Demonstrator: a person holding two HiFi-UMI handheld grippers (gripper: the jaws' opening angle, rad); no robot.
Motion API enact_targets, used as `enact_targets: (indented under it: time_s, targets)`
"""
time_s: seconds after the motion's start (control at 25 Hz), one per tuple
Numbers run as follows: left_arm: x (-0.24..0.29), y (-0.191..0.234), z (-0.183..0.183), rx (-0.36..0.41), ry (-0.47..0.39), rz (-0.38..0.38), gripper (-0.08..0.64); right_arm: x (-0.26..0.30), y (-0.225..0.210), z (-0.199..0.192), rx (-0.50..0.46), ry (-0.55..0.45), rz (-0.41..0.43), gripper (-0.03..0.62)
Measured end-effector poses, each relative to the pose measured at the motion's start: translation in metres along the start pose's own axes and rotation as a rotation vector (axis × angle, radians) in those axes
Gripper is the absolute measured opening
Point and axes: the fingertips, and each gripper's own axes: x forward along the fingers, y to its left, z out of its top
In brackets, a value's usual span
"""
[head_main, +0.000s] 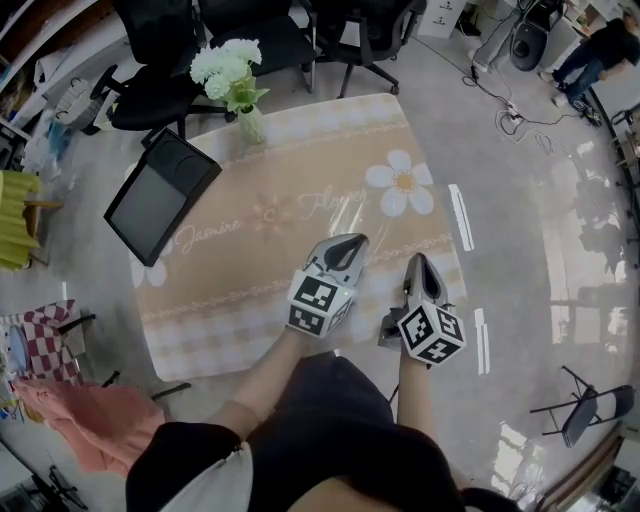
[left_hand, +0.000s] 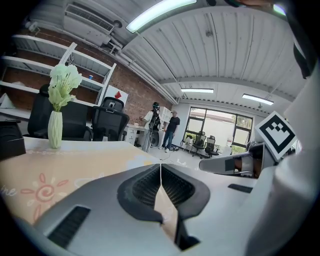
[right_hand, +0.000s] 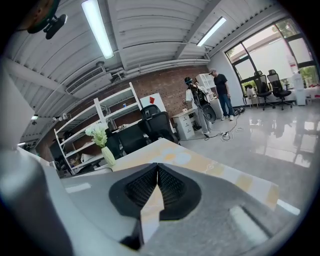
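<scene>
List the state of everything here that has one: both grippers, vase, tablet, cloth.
Left gripper: shut, nothing between its jaws.
Right gripper: shut, nothing between its jaws.
Vase: upright near the table's far edge, white flowers in it.
Black tablet: screen dark, at the table's left edge.
Tablecloth: spread flat under both grippers.

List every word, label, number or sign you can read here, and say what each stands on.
"Jasmine": faint script on the tablecloth.
"Flower": faint script on the same cloth, further right; its last letters are blurred.
The left claw and right claw carry only square patterns, no letters.
</scene>
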Motion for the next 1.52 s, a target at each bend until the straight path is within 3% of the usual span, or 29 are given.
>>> enact_targets:
  time_s: [0.4,0.8,1.12,1.52]
  targets:
    - [-0.006,0.007,-0.007,-0.012,0.009,0.059,0.012,0.016,0.007,-0.001,0.003,0.035,0.063,0.005]
    - [-0.009,0.018,-0.003,-0.068,0.003,0.168,0.012,0.04,0.017,-0.001,0.004,0.14,0.145,0.005]
    - [0.0,0.028,-0.007,-0.095,0.016,0.22,0.012,0.058,0.008,-0.009,0.07,0.208,0.141,0.006]
    - [0.016,0.033,-0.015,-0.122,0.034,0.24,0.012,0.073,-0.006,-0.035,0.251,0.326,0.128,0.014]
